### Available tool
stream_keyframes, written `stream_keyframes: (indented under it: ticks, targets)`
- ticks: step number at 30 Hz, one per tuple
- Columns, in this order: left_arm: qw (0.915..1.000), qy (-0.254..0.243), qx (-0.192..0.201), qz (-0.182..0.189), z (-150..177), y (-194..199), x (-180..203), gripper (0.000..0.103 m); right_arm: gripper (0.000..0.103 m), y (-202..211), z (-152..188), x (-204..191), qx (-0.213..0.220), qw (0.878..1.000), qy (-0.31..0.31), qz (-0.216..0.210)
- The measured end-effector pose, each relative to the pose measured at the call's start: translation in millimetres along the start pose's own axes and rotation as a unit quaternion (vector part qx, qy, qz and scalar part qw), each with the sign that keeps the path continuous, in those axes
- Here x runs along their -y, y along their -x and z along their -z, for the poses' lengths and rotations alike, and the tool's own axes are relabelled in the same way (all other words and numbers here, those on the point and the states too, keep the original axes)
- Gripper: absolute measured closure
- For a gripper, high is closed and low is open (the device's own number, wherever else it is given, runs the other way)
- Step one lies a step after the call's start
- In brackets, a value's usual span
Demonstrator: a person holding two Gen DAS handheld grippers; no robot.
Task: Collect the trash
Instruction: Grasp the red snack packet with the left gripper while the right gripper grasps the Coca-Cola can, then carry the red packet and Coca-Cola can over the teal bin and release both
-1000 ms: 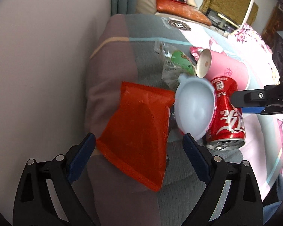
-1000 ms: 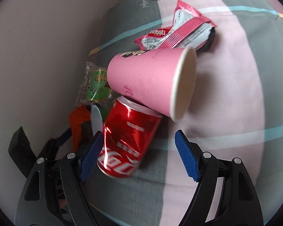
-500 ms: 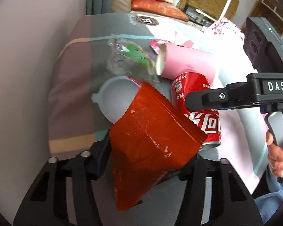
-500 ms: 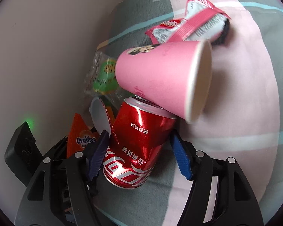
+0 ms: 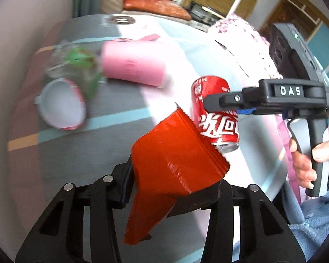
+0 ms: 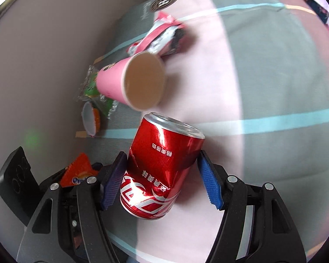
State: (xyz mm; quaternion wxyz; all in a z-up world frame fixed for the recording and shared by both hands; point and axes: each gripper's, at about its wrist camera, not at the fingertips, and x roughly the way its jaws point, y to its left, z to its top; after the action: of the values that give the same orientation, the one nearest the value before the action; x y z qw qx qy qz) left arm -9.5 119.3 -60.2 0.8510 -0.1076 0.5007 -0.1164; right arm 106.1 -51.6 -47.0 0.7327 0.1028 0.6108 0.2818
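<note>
My left gripper (image 5: 173,184) is shut on an orange-red snack packet (image 5: 173,171) and holds it above the striped bedcover (image 5: 111,140). My right gripper (image 6: 162,179) is shut on a dented red cola can (image 6: 162,164), lifted off the cover; the can also shows in the left wrist view (image 5: 215,111). A pink paper cup (image 6: 131,83) lies on its side beyond the can, also visible in the left wrist view (image 5: 133,65). A pink wrapper (image 6: 162,32), a clear green wrapper (image 5: 76,65) and a white lid (image 5: 61,107) lie on the cover.
A plain wall (image 5: 22,43) runs along the left of the bed. Cushions (image 5: 155,8) and furniture stand at the far end. The right hand holding its gripper handle (image 5: 309,157) is at the right of the left wrist view.
My left gripper closed on the orange packet and lifted it. My right gripper closed on the cola can and raised it away from the pink cup, which rolled.
</note>
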Motion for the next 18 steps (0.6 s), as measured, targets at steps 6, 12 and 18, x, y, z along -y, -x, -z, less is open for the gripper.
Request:
stream_keyframes:
  ticks: [6,12,18]
  targets:
    - [0.9999,-0.01,-0.009,0.01,-8.5,-17.1,38.9,0.067,0.04,29.2,5.4,43.4,0.027,0.999,-0.034,0.01]
    - [0.9996,0.008,-0.026,-0.005,-22.0,-36.1,62.9,0.069,0.04,61.9,10.3,92.6,0.057,0.997,-0.057,0.022]
    - [0.9991,-0.011,-0.04,0.0,-36.6,-49.1,98.8,0.069,0.04,99.0,12.4,136.3,0.094,0.992,-0.085,0.017]
